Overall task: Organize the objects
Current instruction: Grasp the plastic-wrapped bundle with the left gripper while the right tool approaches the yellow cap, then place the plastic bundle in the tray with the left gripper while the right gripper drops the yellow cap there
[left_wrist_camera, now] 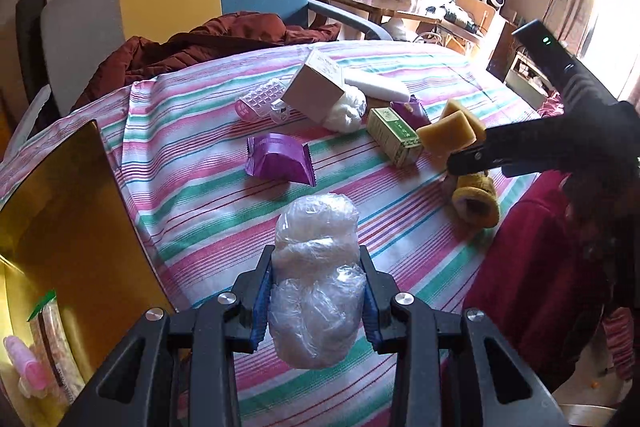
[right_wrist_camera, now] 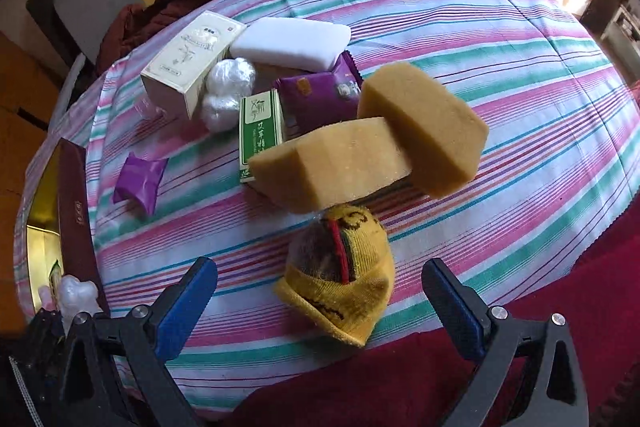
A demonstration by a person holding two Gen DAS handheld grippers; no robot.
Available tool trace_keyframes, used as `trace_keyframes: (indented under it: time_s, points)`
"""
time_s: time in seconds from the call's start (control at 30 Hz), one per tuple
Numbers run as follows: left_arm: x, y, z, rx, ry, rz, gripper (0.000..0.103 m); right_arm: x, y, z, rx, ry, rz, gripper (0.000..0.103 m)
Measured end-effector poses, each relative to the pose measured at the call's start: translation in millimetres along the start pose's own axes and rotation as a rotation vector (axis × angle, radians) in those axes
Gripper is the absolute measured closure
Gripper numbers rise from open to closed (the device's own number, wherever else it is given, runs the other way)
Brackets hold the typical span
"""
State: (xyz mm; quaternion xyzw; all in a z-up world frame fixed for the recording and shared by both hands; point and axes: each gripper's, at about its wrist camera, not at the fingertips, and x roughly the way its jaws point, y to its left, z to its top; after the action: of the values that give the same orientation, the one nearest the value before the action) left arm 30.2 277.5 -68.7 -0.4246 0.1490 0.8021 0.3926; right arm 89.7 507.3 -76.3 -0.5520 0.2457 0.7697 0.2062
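Clamped between the left gripper's (left_wrist_camera: 316, 291) blue pads, a crumpled clear plastic bundle (left_wrist_camera: 314, 283) hangs above the striped desk (left_wrist_camera: 192, 227), beside a gold box (left_wrist_camera: 68, 211). Right gripper (right_wrist_camera: 320, 291) hovers low with fingers spread wide around a yellow knit sock (right_wrist_camera: 340, 291); tan sponges (right_wrist_camera: 372, 143) lie just beyond.

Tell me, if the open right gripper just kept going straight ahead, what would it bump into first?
Probably the yellow knitted sock bundle, which lies between the right gripper fingers' line of travel on the striped tablecloth. The tan sponge blocks sit beyond it; depth is uncertain.
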Motion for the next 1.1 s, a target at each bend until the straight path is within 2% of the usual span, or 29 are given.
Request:
trace_keyframes:
  time_s: [0.07,0.13,0.27,0.4,0.57,0.7,0.83,1.1]
  points:
    - [-5.9,2.1,-2.2,-0.007,-0.009,-0.001,0.066,9.3,5.8,-1.0,-0.04,0.042,-0.038,0.01]
    - [-11.2,5.5,-4.3,-0.015,-0.018,-0.001,0.066,21.3,10.6,-4.3,-0.077,0.097,-0.058,0.046]
    - [-22.4,16.7,-9.7,-0.045,-0.035,0.002,0.066,17.9,11.9,-11.0,-0.101,0.071,-0.074,0.058]
    - [-32.5,26.2,-14.8,-0.075,-0.048,0.009,0.066,6.0,19.5,-29.2,-0.158,0.044,0.023,0.06]
    - [-48.2,43.9,-21.3,-0.127,-0.069,0.019,0.066,-17.4,42.6,-47.7,-0.241,-0.037,0.138,0.06]
    - [-66.1,64.1,-25.8,-0.193,-0.098,0.03,0.066,-38.3,84.7,-48.3,-0.306,-0.113,0.2,0.06]
    - [-88.2,90.8,-32.3,-0.271,-0.137,0.051,0.066,-51.3,136.3,-41.6,-0.378,-0.151,0.265,0.06]
    - [-127.5,161.9,-53.7,-0.427,-0.192,0.153,0.066,-49.8,228.8,-46.3,-0.553,-0.155,0.37,0.06]
